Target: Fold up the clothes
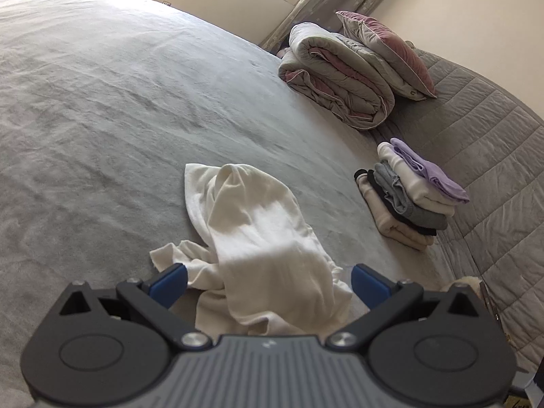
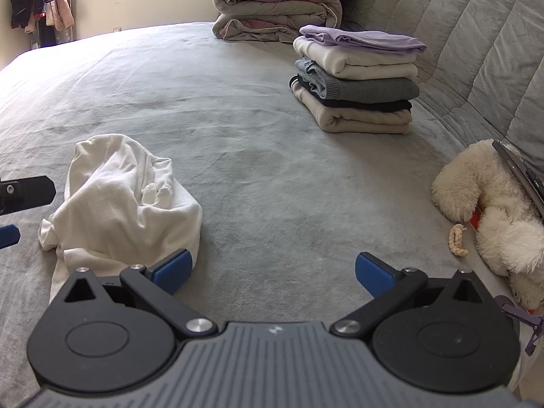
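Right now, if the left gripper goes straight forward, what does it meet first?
Probably the crumpled white cotton garment on the grey bedsheet: it already lies between the open left gripper fingers, though contact is unclear.

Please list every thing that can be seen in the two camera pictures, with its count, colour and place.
crumpled garment: 1, white, on the bed in front of the left gripper, unfolded
stack of folded clothes: 1 stack; lilac on top, then cream, grey, black, beige; far right on the bed
rolled duvet: 1, grey-green and pink, at the far end of the bed
pillow: 1, pink and grey, leaning on the duvet
plush toy: 1, cream, at the right edge
bed cover: 1, grey
hanging clothes: several, dark and pink, far left by the window
left gripper: 1, black with blue pads, open, over the garment
right gripper: 1, same colours, open, nothing between the pads
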Tool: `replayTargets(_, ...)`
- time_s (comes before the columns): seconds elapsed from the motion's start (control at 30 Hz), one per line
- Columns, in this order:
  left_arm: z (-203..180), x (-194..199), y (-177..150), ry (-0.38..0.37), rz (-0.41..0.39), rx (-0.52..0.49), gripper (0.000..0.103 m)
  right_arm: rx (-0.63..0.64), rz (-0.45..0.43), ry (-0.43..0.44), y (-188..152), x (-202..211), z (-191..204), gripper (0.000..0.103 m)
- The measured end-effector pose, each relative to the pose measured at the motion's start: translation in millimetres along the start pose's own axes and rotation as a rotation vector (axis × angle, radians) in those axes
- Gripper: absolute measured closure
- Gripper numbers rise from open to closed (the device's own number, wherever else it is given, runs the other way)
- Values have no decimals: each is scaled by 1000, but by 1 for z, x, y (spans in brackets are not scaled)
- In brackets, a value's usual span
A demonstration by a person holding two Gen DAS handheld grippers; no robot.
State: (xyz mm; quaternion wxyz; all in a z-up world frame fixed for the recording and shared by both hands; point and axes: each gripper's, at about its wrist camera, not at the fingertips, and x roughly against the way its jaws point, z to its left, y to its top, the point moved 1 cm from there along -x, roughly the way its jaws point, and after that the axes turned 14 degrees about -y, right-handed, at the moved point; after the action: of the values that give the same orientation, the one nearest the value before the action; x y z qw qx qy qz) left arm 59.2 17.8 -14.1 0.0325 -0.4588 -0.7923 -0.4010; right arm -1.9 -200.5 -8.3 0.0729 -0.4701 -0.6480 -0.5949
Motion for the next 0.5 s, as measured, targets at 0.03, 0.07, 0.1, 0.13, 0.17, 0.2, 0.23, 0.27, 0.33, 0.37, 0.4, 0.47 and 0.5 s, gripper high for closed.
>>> replayTargets(0.03, 1, -1, 0, -6, 3, 9, 1, 2, 7, 1, -1, -1, 0, 0)
replayTargets(0.07, 1, -1, -1, -11, 6, 17, 0, 4, 14, 2, -1, -2, 1, 0)
replayTargets(0.1, 2, -2, -1, -11, 10, 25, 0, 7, 21, 3, -2, -3, 1, 0)
replayTargets(0.13, 4, -2, 0, -10, 15, 34, 0, 10, 28, 2, -2, -4, 2, 0)
replayTargets(0.17, 5, -3, 0, -8, 19, 43, 0, 17, 35, -4, -3, -5, 3, 0)
replayTargets(0.2, 7, -4, 0, -10, 27, 58, 0, 24, 42, -10, -3, -5, 5, 0)
replayTargets(0.23, 8, -5, -1, -11, 34, 68, 0, 32, 47, -15, -3, -6, 7, 0)
replayTargets(0.27, 10, -6, -1, -12, 41, 80, 0, 41, 50, -17, -3, -6, 8, 0)
replayTargets(0.33, 12, -7, -3, -6, 48, 94, 0, 59, 55, -19, -3, -8, 12, 0)
replayTargets(0.37, 13, -6, -3, -1, 50, 97, 0, 64, 56, -21, -3, -8, 13, 0)
replayTargets(0.4, 14, -6, -4, 3, 53, 100, 0, 68, 57, -24, -3, -8, 14, 0)
replayTargets(0.47, 14, -5, -4, 4, 53, 101, 0, 74, 59, -26, -3, -8, 15, 0)
replayTargets(0.5, 15, -5, -4, 6, 54, 102, 0, 75, 58, -24, -3, -8, 15, 0)
